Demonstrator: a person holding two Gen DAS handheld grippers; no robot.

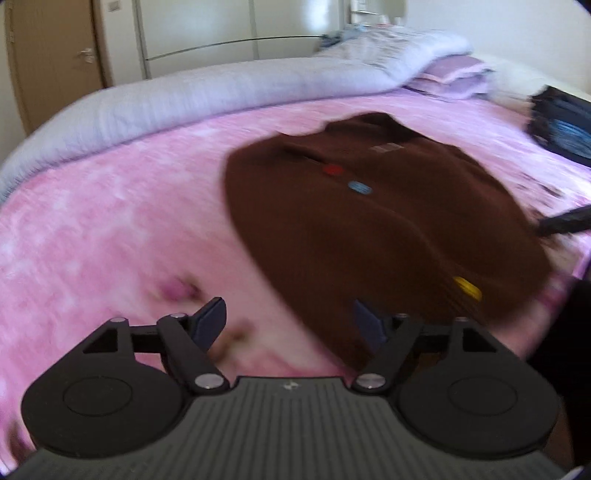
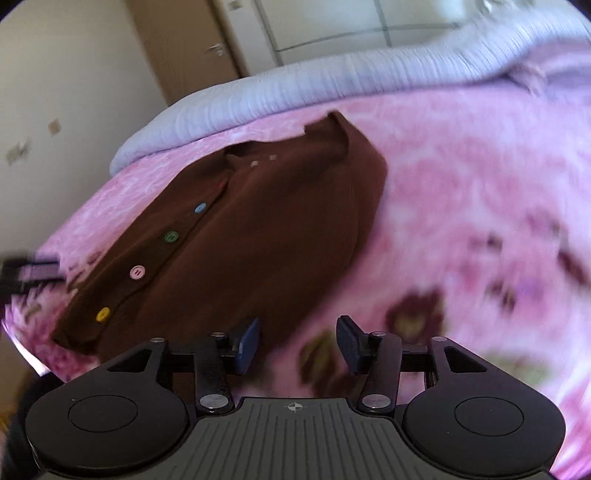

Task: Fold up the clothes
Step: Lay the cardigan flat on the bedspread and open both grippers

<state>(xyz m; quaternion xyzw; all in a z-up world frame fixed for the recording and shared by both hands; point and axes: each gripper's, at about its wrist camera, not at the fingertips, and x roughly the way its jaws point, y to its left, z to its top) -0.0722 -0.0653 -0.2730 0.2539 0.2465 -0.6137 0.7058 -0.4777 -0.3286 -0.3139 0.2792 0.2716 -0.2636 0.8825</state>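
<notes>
Meanwhile the brown cardigan (image 1: 388, 221) lay flat on the pink bed (image 1: 110, 229), filling the centre-right of the left view. Both the left tongs (image 1: 291, 325) and right tongs (image 2: 297, 343) gaped wide and empty near its hem.

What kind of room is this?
Most likely a bedroom: a brown cardigan lies on a bed with a pink blanket, pillows at its head and wardrobe doors behind.
</notes>
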